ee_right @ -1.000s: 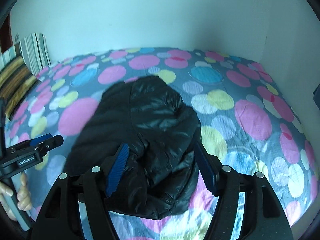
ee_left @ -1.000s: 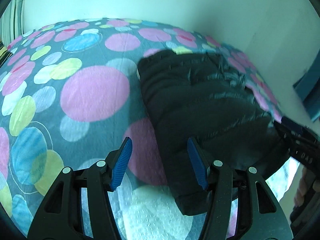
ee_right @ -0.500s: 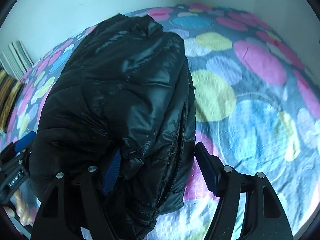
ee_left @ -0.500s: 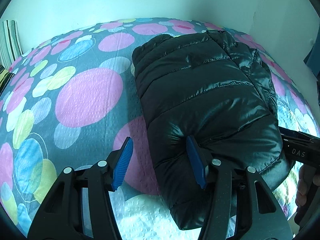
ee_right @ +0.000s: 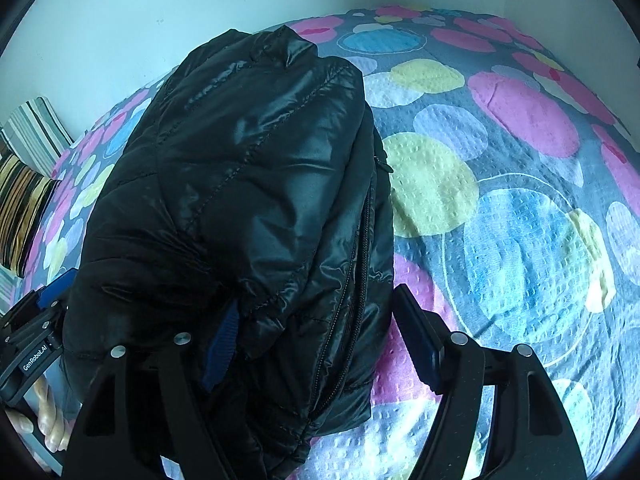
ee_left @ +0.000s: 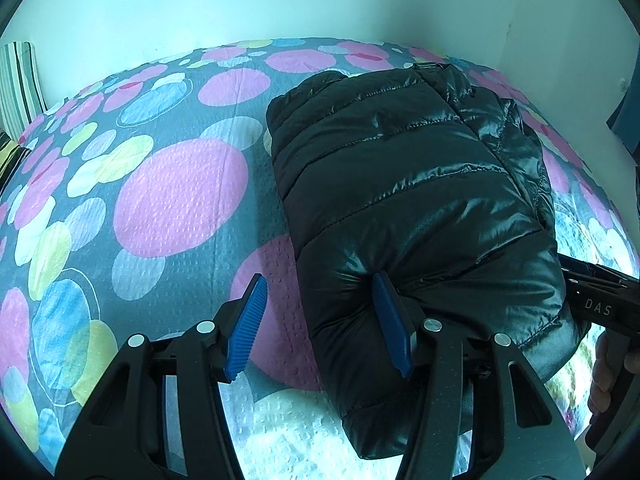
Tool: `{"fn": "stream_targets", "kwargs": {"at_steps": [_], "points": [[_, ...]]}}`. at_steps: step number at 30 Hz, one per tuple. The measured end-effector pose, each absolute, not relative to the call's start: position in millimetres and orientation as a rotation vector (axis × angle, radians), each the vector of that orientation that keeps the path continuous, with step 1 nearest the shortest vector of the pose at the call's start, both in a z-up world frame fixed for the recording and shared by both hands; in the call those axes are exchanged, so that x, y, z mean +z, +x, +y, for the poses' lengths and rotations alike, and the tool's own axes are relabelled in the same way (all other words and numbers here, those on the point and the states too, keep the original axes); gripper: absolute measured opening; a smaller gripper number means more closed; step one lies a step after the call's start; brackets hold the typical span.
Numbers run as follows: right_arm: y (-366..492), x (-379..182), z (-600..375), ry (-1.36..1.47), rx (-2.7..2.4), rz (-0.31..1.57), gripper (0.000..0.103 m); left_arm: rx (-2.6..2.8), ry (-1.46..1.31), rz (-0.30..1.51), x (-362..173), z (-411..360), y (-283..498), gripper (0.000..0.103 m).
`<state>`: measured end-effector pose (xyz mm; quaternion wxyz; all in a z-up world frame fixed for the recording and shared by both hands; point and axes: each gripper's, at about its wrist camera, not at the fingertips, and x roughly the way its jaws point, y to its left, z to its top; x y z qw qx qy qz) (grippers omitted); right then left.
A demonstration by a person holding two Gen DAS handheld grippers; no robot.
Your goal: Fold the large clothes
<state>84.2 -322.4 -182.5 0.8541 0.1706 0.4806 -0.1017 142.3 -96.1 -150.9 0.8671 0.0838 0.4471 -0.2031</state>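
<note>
bedspread (ee_left: 180, 200) with big coloured dots covers the bed | black puffer jacket (ee_left: 420, 200) folded up, lying on it | right gripper (ee_right: 316, 344) jaws apart, straddling the jacket's near edge, not pinching | left gripper (ee_left: 320, 320) jaws apart, right finger denting the jacket's near corner, left finger over bedspread | striped pillow (ee_right: 28, 192) far left

The left gripper (ee_left: 320, 320) tilts steeply downward with its blue pads apart; its right-hand pad presses into the edge of the black puffer jacket (ee_left: 416, 208) while the other pad stands free, nothing pinched between them. The right gripper (ee_right: 316, 328) also tilts steeply down, jaws spread wide, one pad half buried in the jacket's folds, the other clear of it. Fingers (ee_right: 48, 428) wrap the left gripper's handle.
</note>
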Motion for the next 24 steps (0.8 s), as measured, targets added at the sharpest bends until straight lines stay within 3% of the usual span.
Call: {"fn": "stream_targets", "kwargs": {"at_steps": [10,15,24], "points": [[83,-175,-321,0.347,-0.223,0.993,0.071,-0.423,0.171,0.92,-144,-91,139,0.055],[78,-171,-323,0.359,-0.215,0.967,0.072,-0.447,0.016,0.946,-137,-66,153,0.071],[77,-167,-326,0.369,-0.195,0.948,0.074,-0.442,-0.093,0.997,-145,-49,174,0.072]]}}
